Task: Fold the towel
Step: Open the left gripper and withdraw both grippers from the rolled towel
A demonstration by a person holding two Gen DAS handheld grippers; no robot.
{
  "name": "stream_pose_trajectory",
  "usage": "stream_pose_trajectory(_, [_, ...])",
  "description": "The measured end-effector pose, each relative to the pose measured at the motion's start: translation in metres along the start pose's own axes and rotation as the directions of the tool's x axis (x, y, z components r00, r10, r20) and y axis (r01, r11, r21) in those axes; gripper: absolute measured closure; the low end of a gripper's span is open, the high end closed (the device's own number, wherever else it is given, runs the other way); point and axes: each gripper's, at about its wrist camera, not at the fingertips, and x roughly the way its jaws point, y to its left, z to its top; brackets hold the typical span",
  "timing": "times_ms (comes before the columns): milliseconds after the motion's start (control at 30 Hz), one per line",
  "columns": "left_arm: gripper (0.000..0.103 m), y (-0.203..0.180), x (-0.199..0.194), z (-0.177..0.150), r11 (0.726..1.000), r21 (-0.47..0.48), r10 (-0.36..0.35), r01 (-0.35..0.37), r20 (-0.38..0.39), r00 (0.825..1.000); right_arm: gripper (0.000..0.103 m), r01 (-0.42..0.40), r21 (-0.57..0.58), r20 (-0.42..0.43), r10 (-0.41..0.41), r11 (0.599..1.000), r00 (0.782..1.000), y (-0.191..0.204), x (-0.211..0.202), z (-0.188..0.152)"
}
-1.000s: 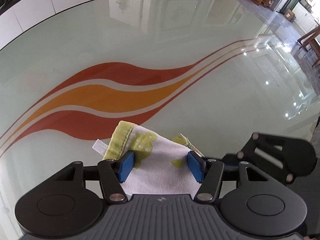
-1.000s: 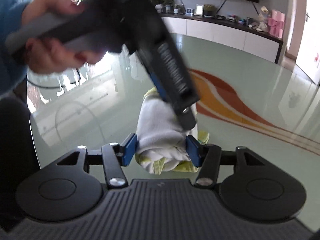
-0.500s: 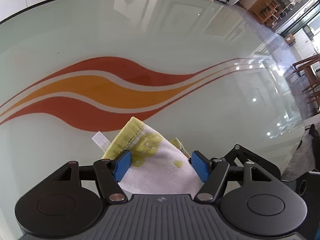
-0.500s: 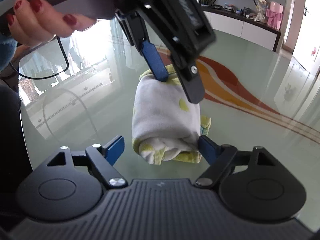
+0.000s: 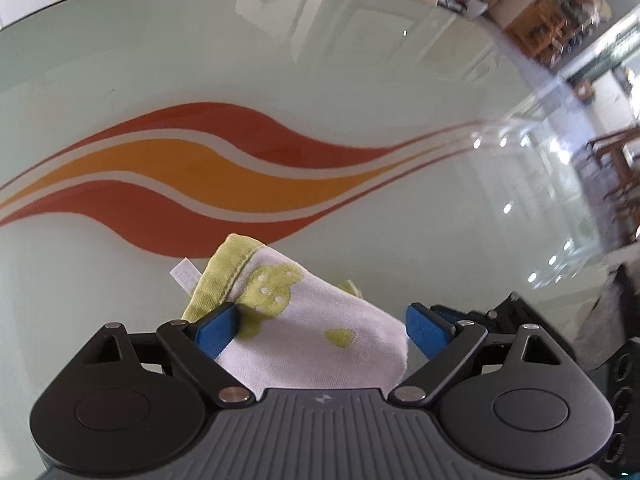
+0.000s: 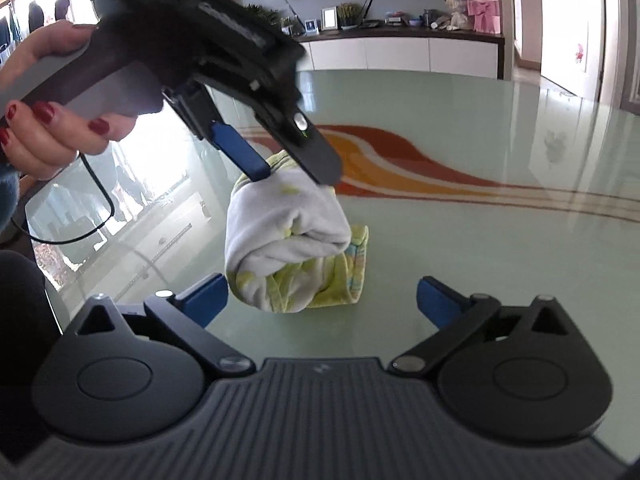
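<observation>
A white towel (image 5: 312,320) with green spots and green hem lies folded into a small bundle on the glass table (image 5: 280,80). My left gripper (image 5: 322,330) points down over it and its jaws are opening. The left pad still touches the cloth; the right pad stands off it. In the right wrist view the left gripper (image 6: 294,176) straddles the far end of the towel (image 6: 288,232). My right gripper (image 6: 320,302) sits at the towel's near end, jaws opening wide. Neither of its pads presses on the cloth.
The pale green table (image 6: 480,240) bears an orange and red wave print (image 5: 224,184). A person's hand (image 6: 52,120) holds the left gripper's handle, with a black cable (image 6: 100,216) hanging below. A white cabinet (image 6: 400,52) stands behind, wooden chairs (image 5: 616,168) to the right.
Both grippers, which squeezed the folded towel a second ago, have spread their jaws off it. The right gripper has drawn back a little, and the left one has rolled.
</observation>
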Motion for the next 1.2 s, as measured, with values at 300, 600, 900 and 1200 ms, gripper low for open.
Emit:
stream_pose_trajectory(300, [0.008, 0.009, -0.042, -0.041, 0.995, -0.097, -0.008, 0.024, 0.161, 0.987, 0.000, 0.010, 0.001, 0.000, -0.010, 1.000, 1.000, 0.020, -0.009, 0.004])
stream_pose_trajectory(600, [0.008, -0.005, -0.068, -0.089, 0.988, -0.066, 0.154, -0.143, 0.226, 0.962, 0.000, 0.058, -0.168, -0.027, -0.063, 0.984, 0.998, 0.062, -0.011, 0.003])
stream_pose_trajectory(900, [0.007, 0.017, -0.098, -0.157, 0.946, -0.145, 0.321, -0.290, 0.313, 0.894, 0.000, 0.154, -0.110, -0.030, -0.158, 0.982, 0.987, 0.064, -0.019, -0.003])
stream_pose_trajectory(1200, [0.007, 0.010, -0.079, -0.206, 0.917, -0.160, 0.400, -0.367, 0.356, 0.844, 0.000, 0.273, -0.003, -0.036, -0.273, 0.962, 0.961, 0.062, -0.020, -0.019])
